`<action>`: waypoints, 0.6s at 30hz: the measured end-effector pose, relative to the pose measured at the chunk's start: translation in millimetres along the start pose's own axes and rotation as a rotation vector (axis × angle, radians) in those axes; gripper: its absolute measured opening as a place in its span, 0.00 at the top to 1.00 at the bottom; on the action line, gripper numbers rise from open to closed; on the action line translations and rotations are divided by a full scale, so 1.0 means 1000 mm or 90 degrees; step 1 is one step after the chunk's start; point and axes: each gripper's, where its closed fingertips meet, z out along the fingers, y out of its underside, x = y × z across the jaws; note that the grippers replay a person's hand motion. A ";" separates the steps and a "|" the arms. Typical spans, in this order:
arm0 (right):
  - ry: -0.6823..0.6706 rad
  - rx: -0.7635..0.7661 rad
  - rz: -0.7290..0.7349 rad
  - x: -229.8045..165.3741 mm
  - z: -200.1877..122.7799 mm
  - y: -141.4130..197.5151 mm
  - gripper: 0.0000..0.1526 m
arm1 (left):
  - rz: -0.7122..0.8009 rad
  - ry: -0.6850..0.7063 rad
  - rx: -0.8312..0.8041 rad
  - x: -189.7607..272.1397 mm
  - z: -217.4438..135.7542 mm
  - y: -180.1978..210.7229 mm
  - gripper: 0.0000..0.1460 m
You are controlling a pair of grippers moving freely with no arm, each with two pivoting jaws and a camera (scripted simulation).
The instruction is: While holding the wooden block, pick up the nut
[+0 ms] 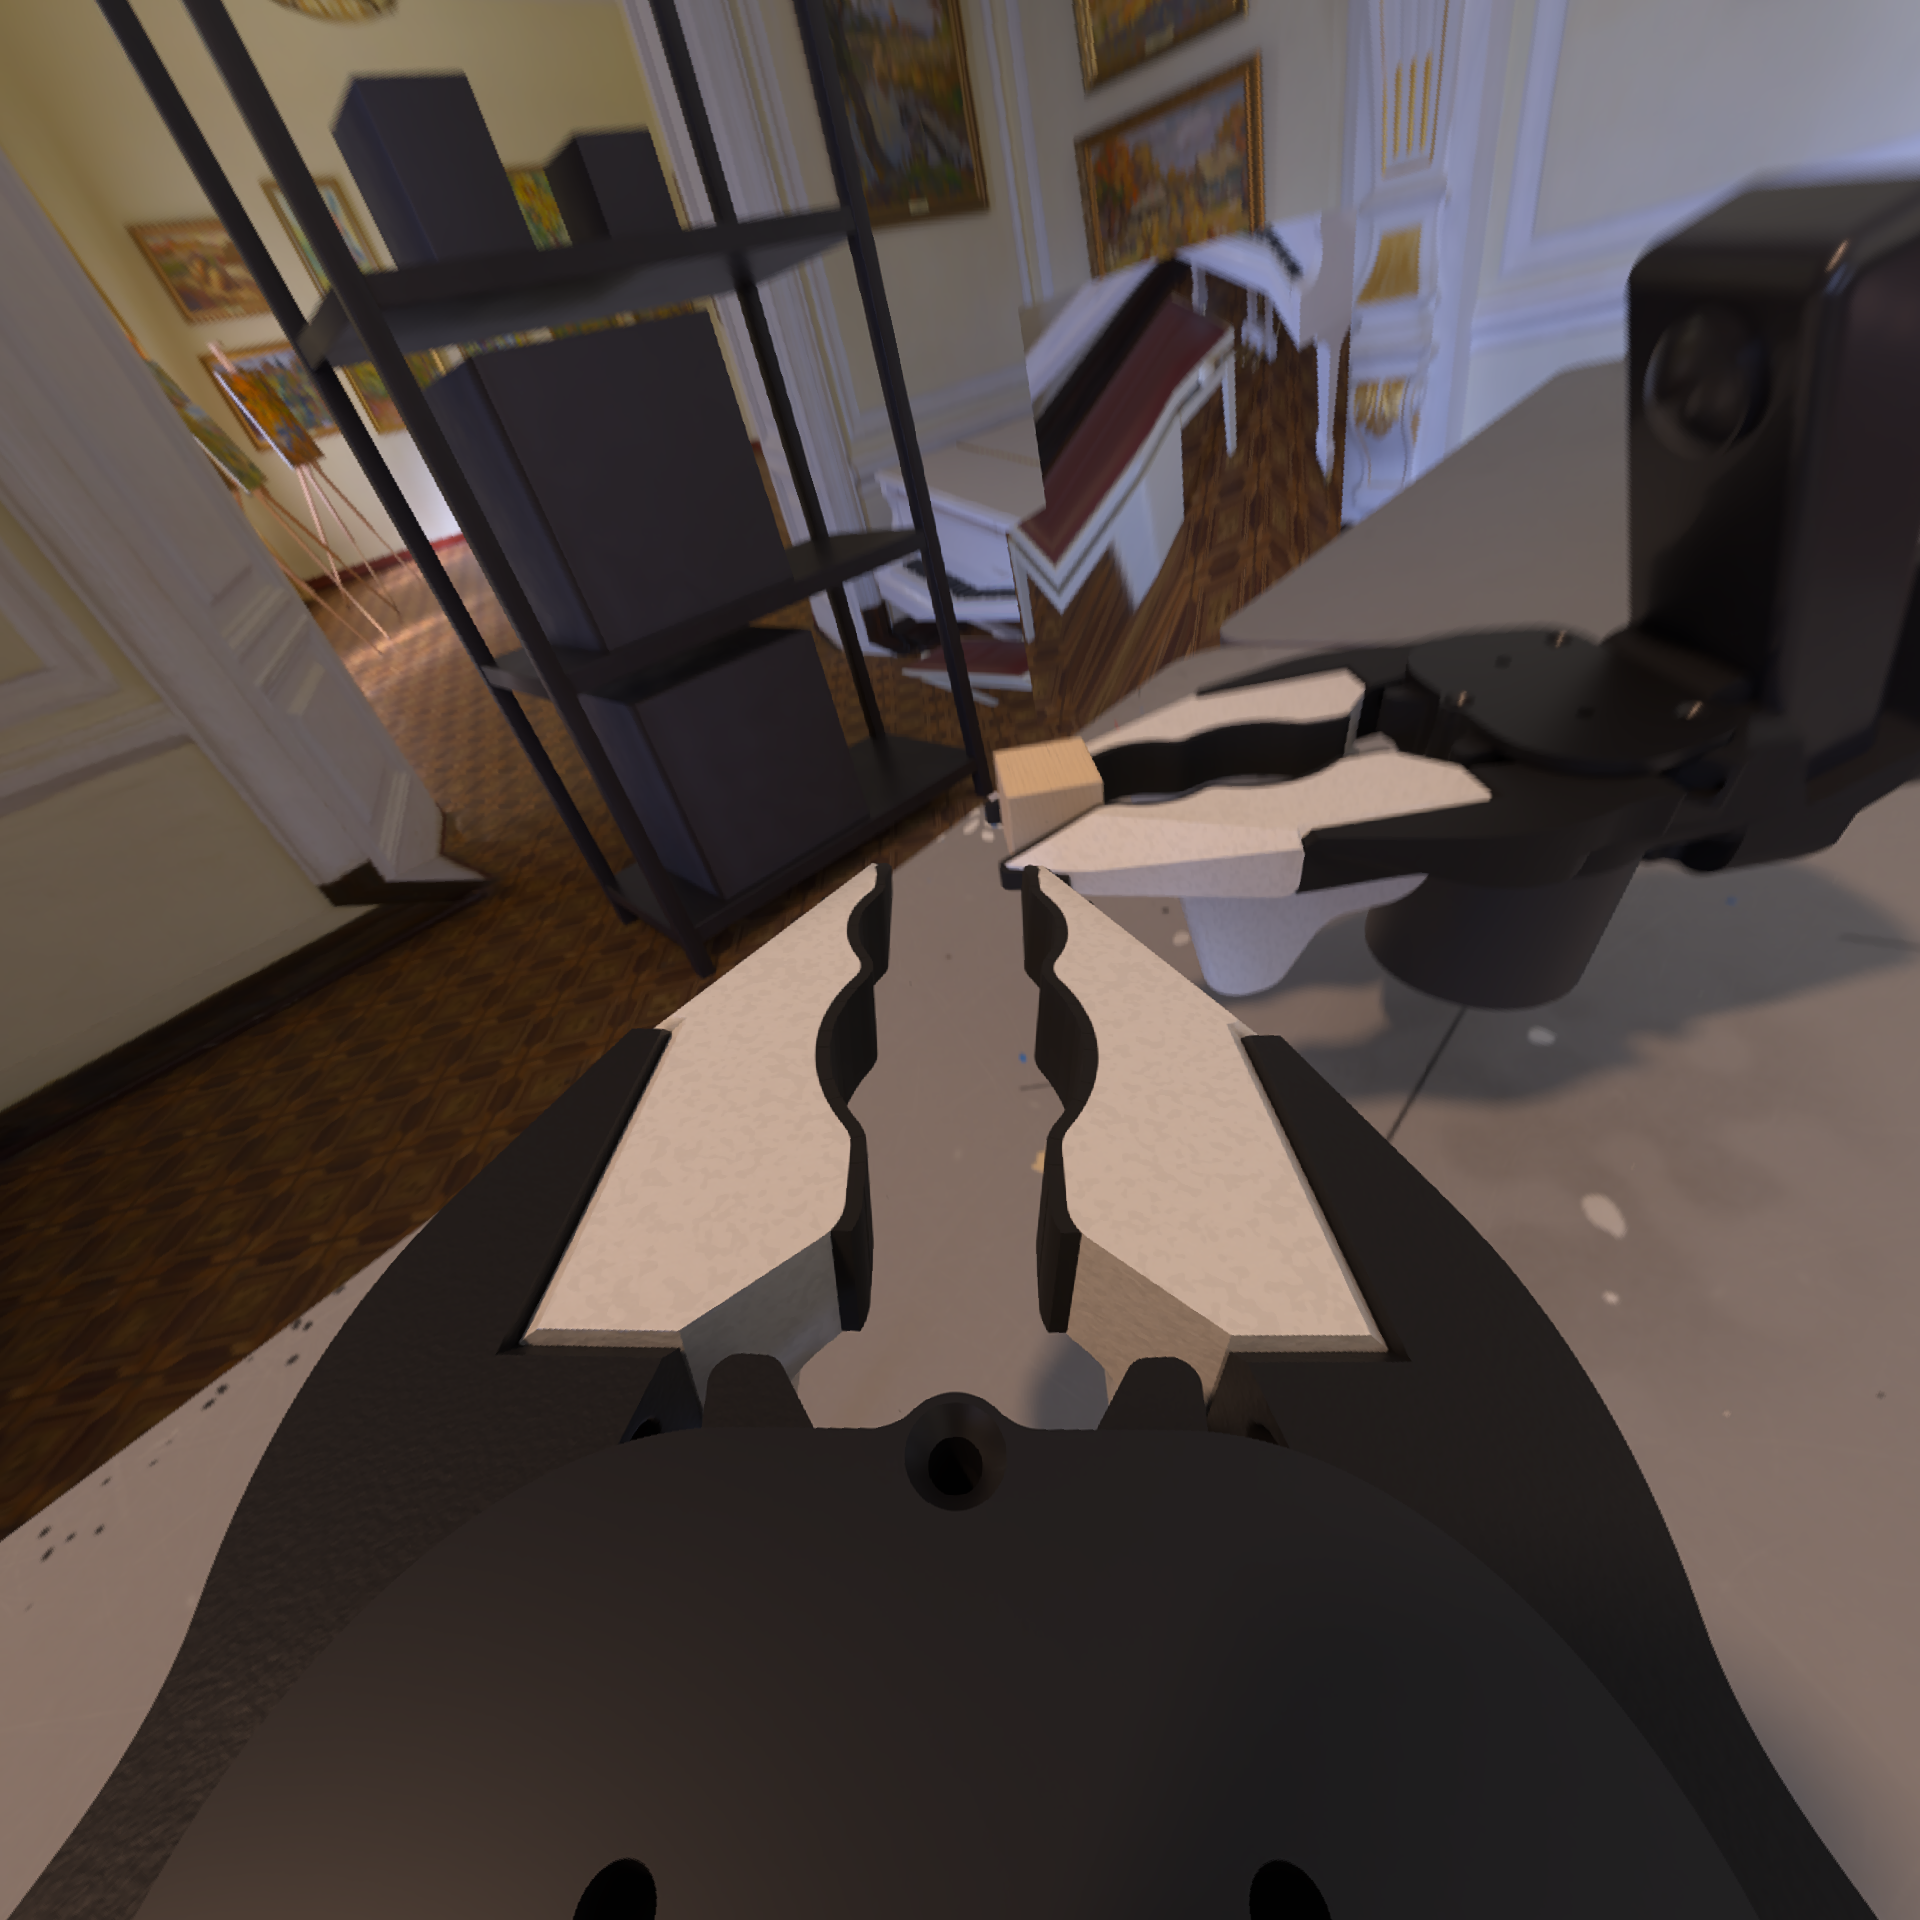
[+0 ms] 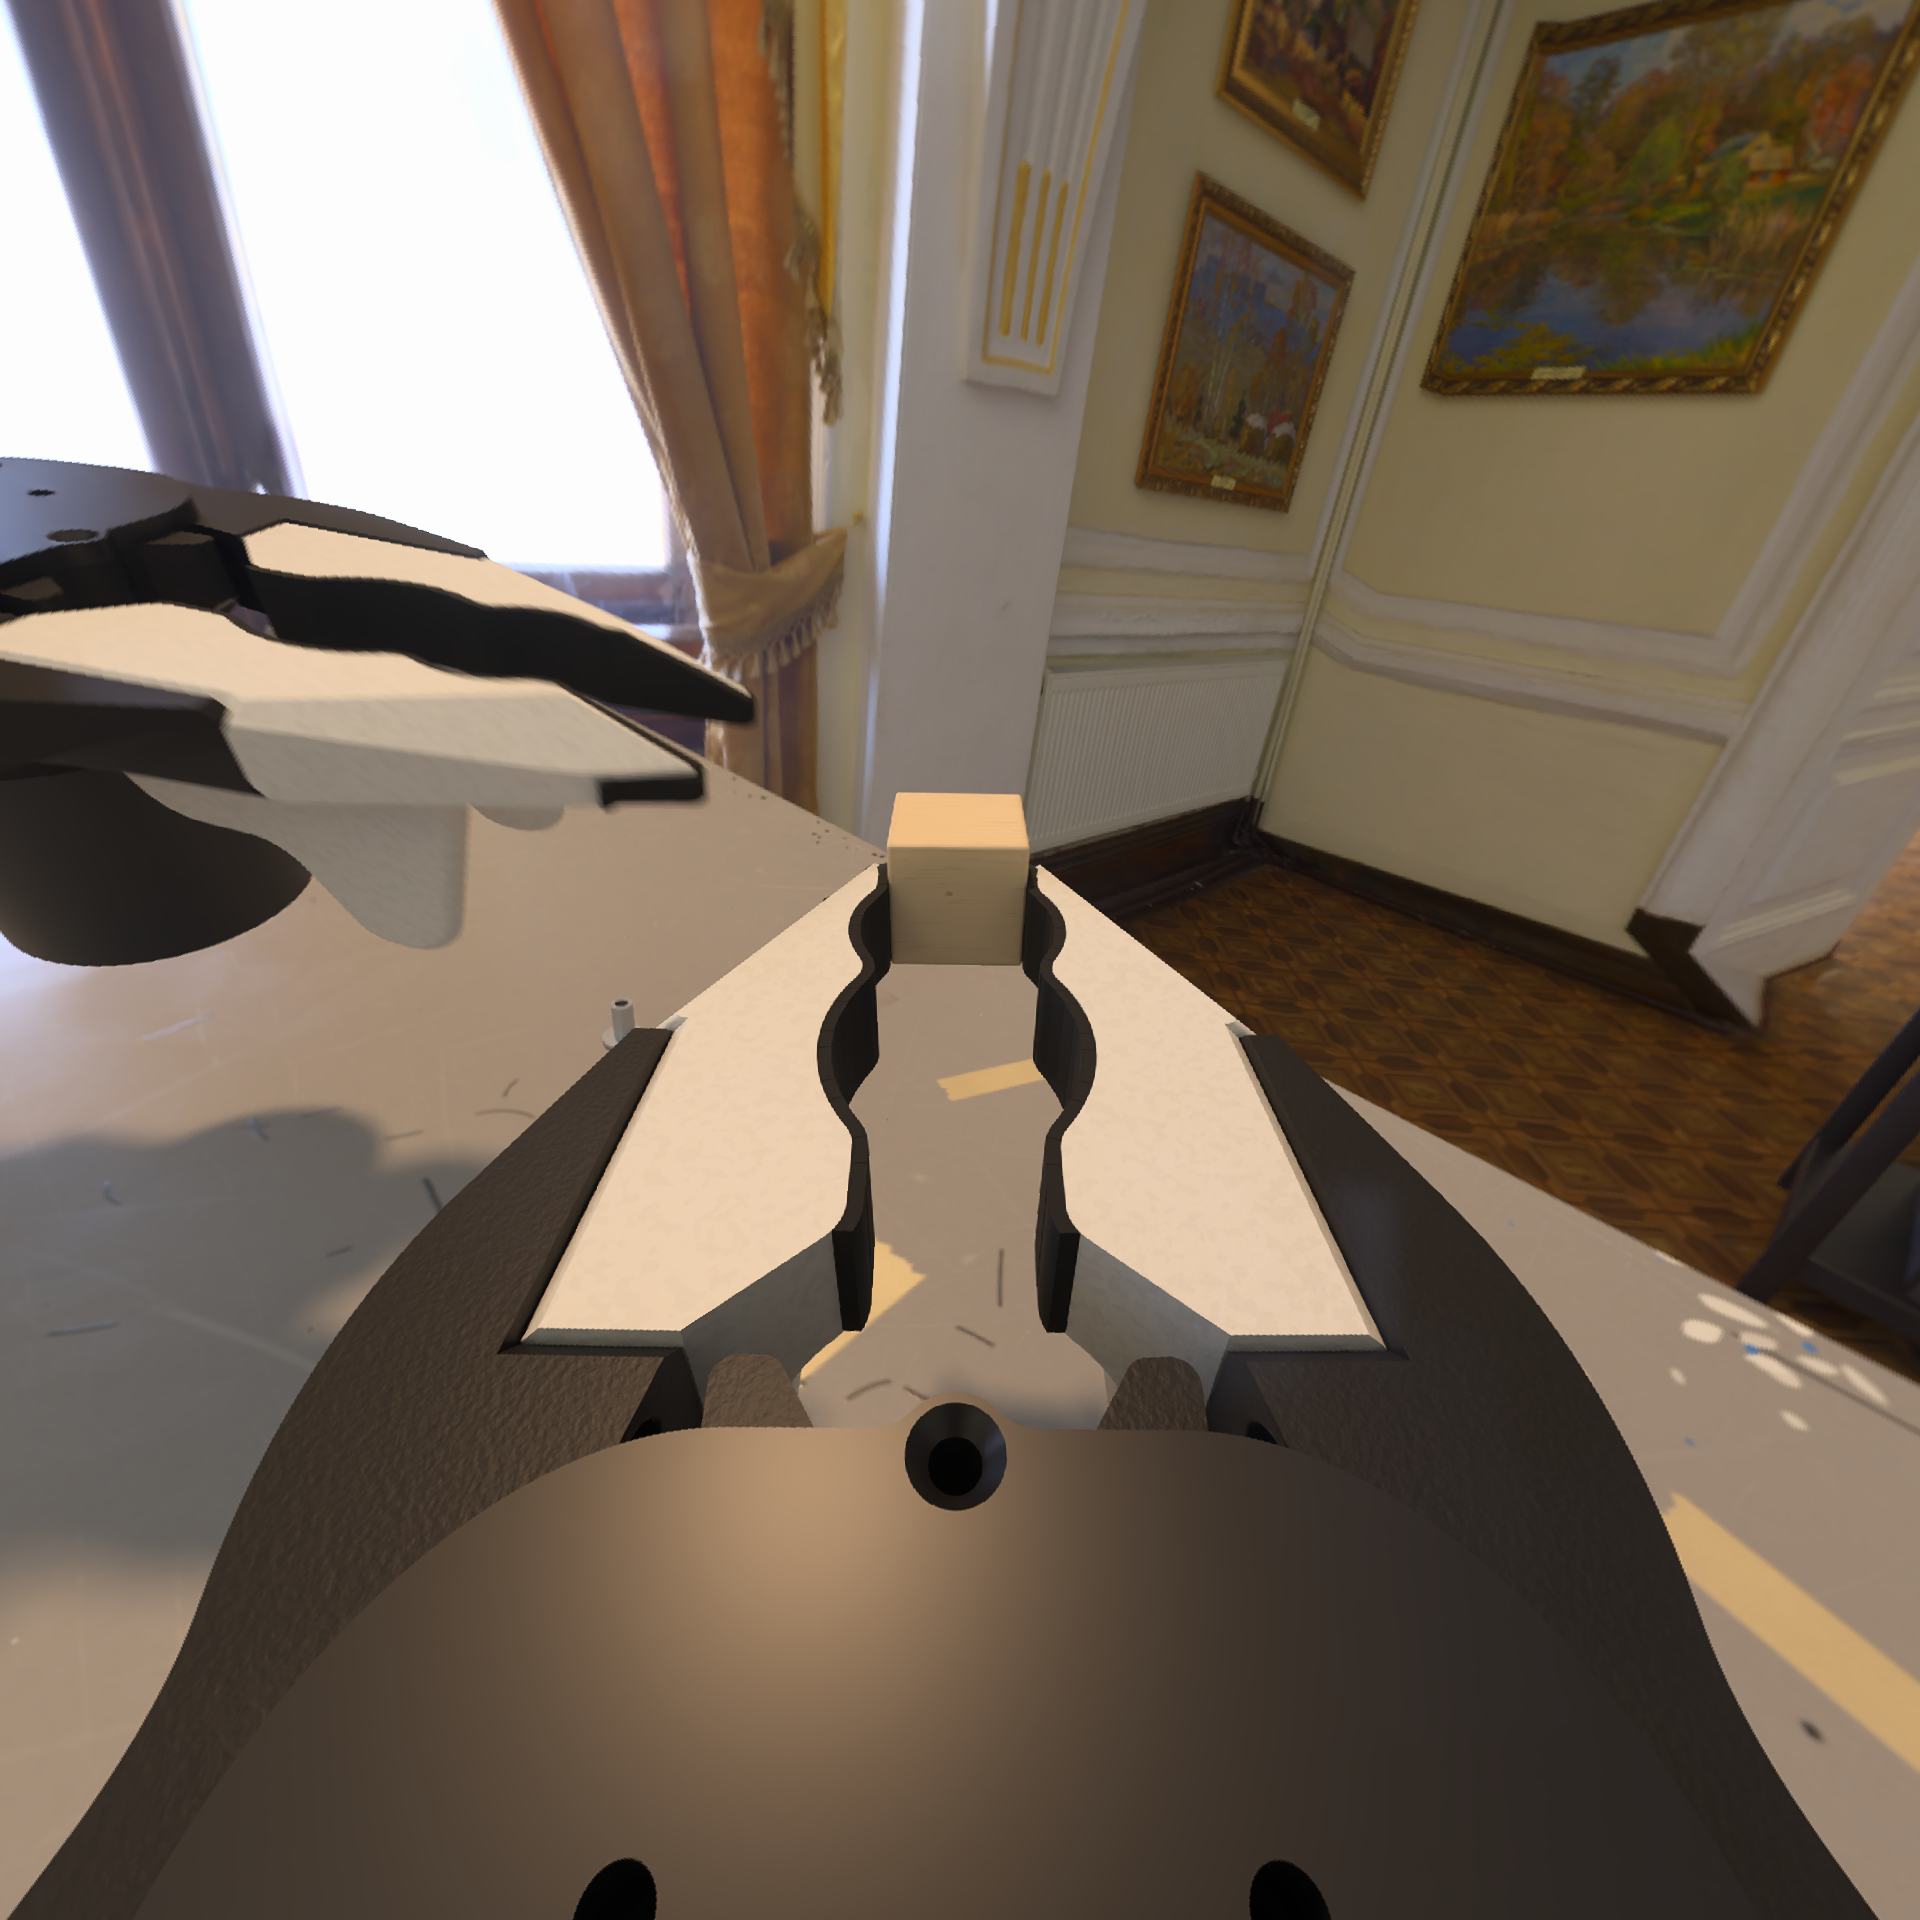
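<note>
From my left wrist view, the left gripper (image 1: 956,883) hangs over the grey table (image 1: 1558,1195), fingers parted with nothing between them. The right gripper (image 1: 1049,805) crosses ahead, clenched on the wooden block (image 1: 1044,802). I see no nut here.

From my right wrist view, the block (image 2: 957,878) sits pinched at my fingertips. A small grey piece, probably the nut (image 2: 620,1018), stands upright on the table, below and beyond the left gripper (image 2: 717,743), which I judge nearer.

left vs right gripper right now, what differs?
The right gripper is shut on the wooden block at its fingertips; the left gripper has nothing between its fingers, which stand apart. The left gripper points over the table edge; the right crosses ahead of it. Both share black bodies and white fingers.
</note>
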 end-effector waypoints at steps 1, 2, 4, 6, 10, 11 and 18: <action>0.002 0.007 0.017 0.003 -0.001 0.000 0.84 | -0.009 -0.002 0.016 -0.004 -0.004 -0.007 0.81; 0.004 0.013 0.026 0.005 -0.002 -0.001 0.84 | -0.021 0.000 0.031 -0.007 -0.008 -0.012 0.80; 0.011 0.032 0.040 0.009 -0.006 -0.005 0.84 | -0.050 -0.004 0.052 -0.018 -0.017 -0.022 0.79; 0.015 0.049 0.051 0.011 -0.009 -0.007 0.84 | -0.076 -0.024 0.058 -0.032 -0.029 -0.027 0.79; 0.019 0.060 0.077 0.016 -0.013 -0.009 0.84 | -0.108 -0.059 0.003 -0.070 -0.059 -0.030 0.79; 0.019 0.061 0.079 0.016 -0.013 -0.009 0.84 | -0.102 -0.077 -0.020 -0.084 -0.069 -0.030 0.79; 0.005 0.055 0.066 0.010 -0.013 -0.009 0.84 | -0.132 -0.204 -0.167 -0.187 -0.151 -0.026 0.78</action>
